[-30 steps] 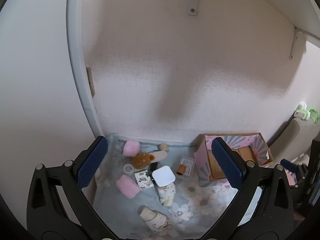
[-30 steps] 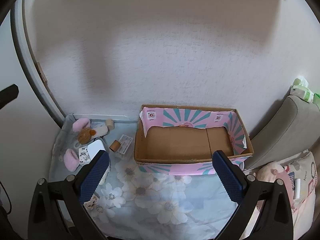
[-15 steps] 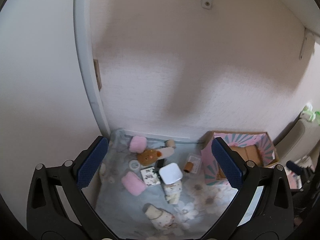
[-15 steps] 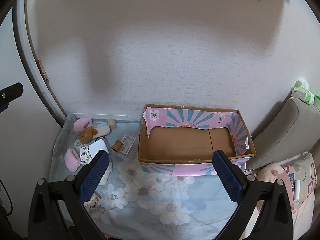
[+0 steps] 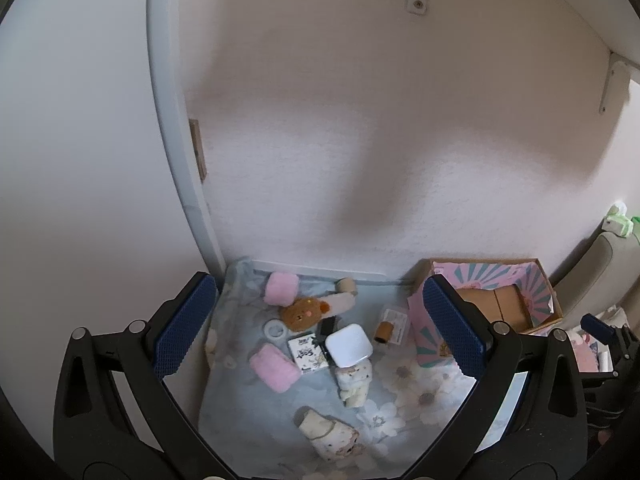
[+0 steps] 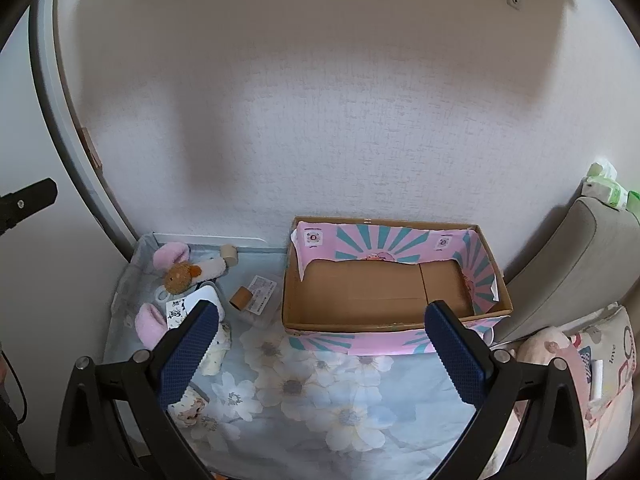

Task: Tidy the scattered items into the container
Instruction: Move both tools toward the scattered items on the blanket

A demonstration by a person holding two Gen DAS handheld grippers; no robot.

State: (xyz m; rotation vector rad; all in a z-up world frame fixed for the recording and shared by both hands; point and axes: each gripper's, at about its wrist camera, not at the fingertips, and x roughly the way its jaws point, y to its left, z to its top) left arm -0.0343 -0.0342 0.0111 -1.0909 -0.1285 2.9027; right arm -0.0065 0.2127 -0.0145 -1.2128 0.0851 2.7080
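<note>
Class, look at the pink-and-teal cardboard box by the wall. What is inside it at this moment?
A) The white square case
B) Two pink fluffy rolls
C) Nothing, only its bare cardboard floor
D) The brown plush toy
C: the right wrist view shows the box with only bare brown cardboard inside, while the plush toy, white case and pink rolls all lie on the floral cloth to its left.

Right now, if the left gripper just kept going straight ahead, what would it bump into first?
Probably the wall. The left gripper, open, points above the toys on the floral cloth, and nothing shows between. Depth is hard to judge.
</note>
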